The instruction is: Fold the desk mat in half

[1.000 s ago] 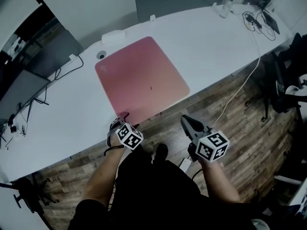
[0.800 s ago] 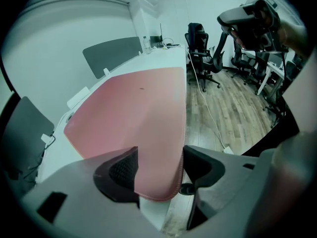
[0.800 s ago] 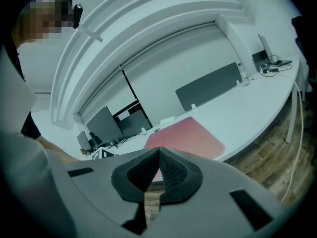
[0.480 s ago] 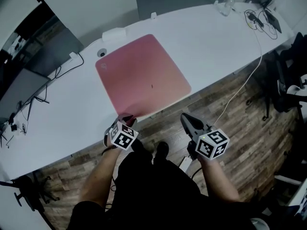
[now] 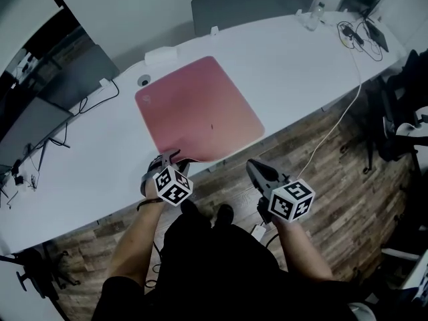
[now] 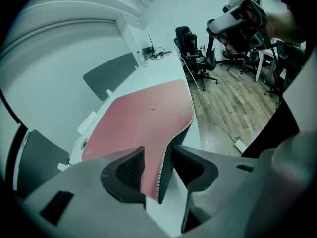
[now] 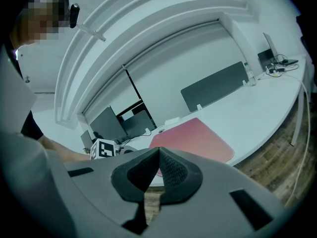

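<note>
The pink desk mat [image 5: 200, 109] lies flat on the white table [image 5: 301, 65], except for its near left corner. My left gripper [image 5: 170, 158] is at that corner. In the left gripper view the corner [image 6: 166, 155] curls up off the table, black underside showing, and stands between the pads of the left gripper [image 6: 161, 170]. The jaws closed and have just been opening a little, and they still hold the corner. My right gripper [image 5: 253, 168] hovers off the table's near edge over the floor, shut and empty. The right gripper view shows its pads [image 7: 159, 167] meeting, with the mat [image 7: 193, 140] beyond them.
A small white box [image 5: 159, 52] and a round fitting [image 5: 142, 79] sit just past the mat's far left corner. Cables and a laptop [image 5: 364, 25] lie at the table's far right end. Office chairs [image 6: 198, 58] stand on the wood floor beside the table.
The left gripper closed on the mat's near left corner and rose, lifting that corner off the table. The right gripper stayed where it was.
</note>
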Available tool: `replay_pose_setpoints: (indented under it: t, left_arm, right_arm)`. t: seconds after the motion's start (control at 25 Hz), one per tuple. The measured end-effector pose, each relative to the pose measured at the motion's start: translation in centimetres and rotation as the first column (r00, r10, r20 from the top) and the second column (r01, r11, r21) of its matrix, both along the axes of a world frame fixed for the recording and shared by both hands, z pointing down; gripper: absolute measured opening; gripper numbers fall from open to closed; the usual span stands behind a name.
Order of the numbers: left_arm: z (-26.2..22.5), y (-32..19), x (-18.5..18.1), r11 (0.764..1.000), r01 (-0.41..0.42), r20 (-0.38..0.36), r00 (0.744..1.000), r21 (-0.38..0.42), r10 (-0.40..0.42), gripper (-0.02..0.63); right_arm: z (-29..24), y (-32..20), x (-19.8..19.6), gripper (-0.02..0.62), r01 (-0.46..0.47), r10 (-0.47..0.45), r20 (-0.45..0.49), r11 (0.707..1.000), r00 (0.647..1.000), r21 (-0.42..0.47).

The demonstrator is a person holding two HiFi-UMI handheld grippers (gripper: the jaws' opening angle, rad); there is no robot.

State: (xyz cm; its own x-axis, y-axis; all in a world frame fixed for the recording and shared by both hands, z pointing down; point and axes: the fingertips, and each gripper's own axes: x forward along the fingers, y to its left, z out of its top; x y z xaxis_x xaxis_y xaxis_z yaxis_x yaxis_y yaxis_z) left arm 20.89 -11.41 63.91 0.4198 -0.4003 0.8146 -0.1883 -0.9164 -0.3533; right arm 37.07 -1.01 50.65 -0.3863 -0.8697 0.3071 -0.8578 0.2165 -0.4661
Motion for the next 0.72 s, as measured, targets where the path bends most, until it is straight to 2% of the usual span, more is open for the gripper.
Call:
replay_pose_setpoints:
  t: [0.04,0.12,0.2,0.36,0.4,0.52,0.72]
  left_arm:
    - [0.2,0.2,0.0,1.0,-0.005,0.004,1.0,-0.019,0.005,0.164]
    - [0.0,0.5,0.1,0.999,-0.016,-0.006,1.0,-0.047,0.016,0.06]
    - [-1.1,0.6,0.4,0.999,-0.02,-0.036,0.999,-0.051,0.018,0.028]
    - [-5.0,0.5,0.0,0.999,0.029,-0.119,0.992,-0.019,-0.032,0.025]
    - [-6.1,0.4,-0.2,0.999,0.046,-0.139,0.989,-0.008,-0.047,0.023]
    - [-9.4,0.1,-0.7,0.997,0.074,-0.183,0.981,0.039,-0.066,0.023]
    - [-13.6,-0.3,-2.0,0.99,0.124,-0.237,0.966,0.075,-0.103,0.023]
  right_arm:
    - [-0.1,0.1,0.0,-0.006,0.002,-0.002,-0.004,1.0,1.0,-0.001]
    - [-0.2,0.1,0.2,-0.006,0.004,-0.004,-0.017,1.0,1.0,-0.001]
    - [-0.6,-0.1,0.4,-0.006,0.007,-0.006,-0.034,1.0,0.999,0.004]
    - [-1.7,-0.4,0.3,-0.003,0.034,-0.033,-0.036,0.999,0.999,0.034]
    - [-1.8,-0.6,0.1,0.026,0.049,-0.047,-0.049,0.998,0.998,0.037]
    - [-1.6,-1.2,-0.7,0.121,0.112,-0.107,-0.145,0.993,0.984,0.028]
    - [-0.4,-2.5,-2.0,0.142,0.196,-0.185,-0.29,0.98,0.939,0.01]
